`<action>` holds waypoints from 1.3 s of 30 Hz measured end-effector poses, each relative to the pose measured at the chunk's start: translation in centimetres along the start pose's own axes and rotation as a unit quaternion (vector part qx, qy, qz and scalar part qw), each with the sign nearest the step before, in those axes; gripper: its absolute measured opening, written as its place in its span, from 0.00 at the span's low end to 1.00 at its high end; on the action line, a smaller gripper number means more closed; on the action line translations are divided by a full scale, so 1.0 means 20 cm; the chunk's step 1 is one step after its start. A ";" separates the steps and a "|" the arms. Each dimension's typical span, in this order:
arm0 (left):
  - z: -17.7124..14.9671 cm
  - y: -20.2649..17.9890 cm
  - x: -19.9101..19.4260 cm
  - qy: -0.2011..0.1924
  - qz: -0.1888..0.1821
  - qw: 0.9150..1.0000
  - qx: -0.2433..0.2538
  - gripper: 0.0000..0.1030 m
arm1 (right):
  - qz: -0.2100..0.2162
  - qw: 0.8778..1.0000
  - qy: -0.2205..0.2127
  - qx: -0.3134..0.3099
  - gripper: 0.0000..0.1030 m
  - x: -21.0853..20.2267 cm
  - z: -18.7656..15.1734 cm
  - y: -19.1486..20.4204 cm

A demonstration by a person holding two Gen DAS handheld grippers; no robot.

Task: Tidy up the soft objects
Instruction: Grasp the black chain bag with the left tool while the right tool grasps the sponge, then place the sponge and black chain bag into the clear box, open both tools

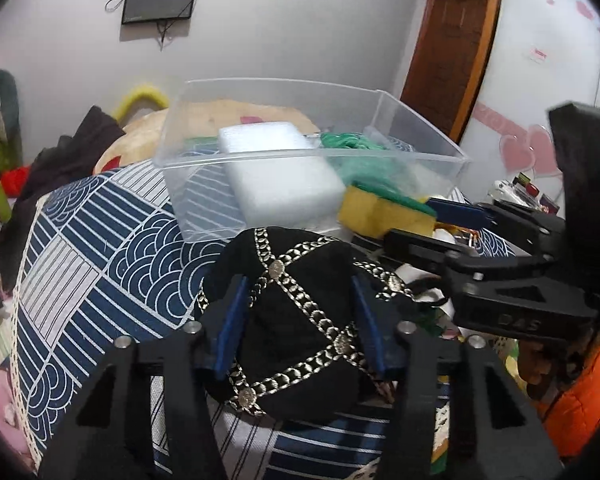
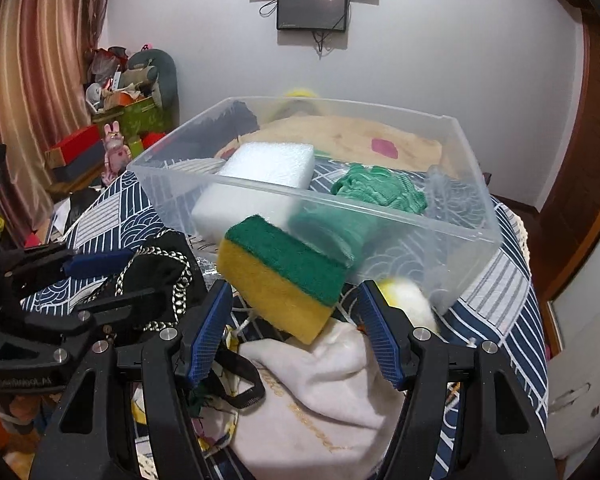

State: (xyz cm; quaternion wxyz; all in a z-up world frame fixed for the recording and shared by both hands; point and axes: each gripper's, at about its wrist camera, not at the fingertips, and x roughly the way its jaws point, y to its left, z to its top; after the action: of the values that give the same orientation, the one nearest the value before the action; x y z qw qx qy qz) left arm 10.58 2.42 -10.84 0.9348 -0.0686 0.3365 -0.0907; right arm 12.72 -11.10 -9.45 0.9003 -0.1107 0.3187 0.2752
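- Two grippers: left gripper [image 1: 296, 320] pinches the black gold-trimmed cap [image 1: 288, 316]; right gripper [image 2: 296, 328], spread, frames a tilted yellow-green sponge [image 2: 280, 276].
- Clear plastic bin [image 2: 476, 200], just beyond, holds a white foam block [image 2: 260, 176].

Bed w/ navy-and-white patterned cover [image 1: 100, 248] carries everything. On it: clear rectangular plastic bin [image 2: 476, 184] toward the far side; black cloth cap w/ gold chain trim [image 1: 300, 312] near the front; white towel w/ gold script [image 2: 324, 392]; pale yellow fluffy ball [image 2: 404, 296] just beside bin's front wall.
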 end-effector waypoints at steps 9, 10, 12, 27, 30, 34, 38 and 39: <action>0.01 -0.01 -0.04 -0.010 0.003 1.000 0.003 0.12 | 0.005 1.000 -0.001 0.008 0.49 0.00 -0.02 -0.01; 0.02 0.00 -0.04 -0.012 0.004 1.000 0.002 0.11 | 0.007 1.000 -0.004 0.009 0.48 -0.01 -0.02 -0.01; 0.02 -0.01 -0.07 -0.018 0.008 1.000 0.004 0.09 | 0.005 1.000 -0.013 0.010 0.48 -0.05 -0.02 -0.02; 0.17 -0.06 -0.38 -0.110 0.017 0.993 0.027 0.08 | -0.002 0.996 -0.082 0.022 0.48 -0.30 0.02 -0.07; 0.22 -0.07 -0.40 -0.125 0.018 0.992 0.026 0.08 | -0.009 0.995 -0.096 0.025 0.48 -0.33 0.03 -0.09; 0.30 -0.07 -0.37 -0.139 0.031 0.989 0.026 0.08 | -0.021 0.993 -0.110 0.033 0.48 -0.36 0.05 -0.12; 0.39 -0.07 -0.32 -0.148 0.032 0.988 0.021 0.08 | -0.027 0.992 -0.118 0.038 0.48 -0.36 0.09 -0.15; 0.41 -0.07 -0.30 -0.149 0.030 0.988 0.021 0.08 | -0.030 0.992 -0.118 0.038 0.48 -0.35 0.10 -0.15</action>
State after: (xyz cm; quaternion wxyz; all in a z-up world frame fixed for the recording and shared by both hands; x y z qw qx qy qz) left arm 11.08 2.91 -0.57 0.9779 -0.0518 0.1938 -0.0589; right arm 10.98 -15.83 -3.34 0.9430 -0.0524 0.2166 0.2471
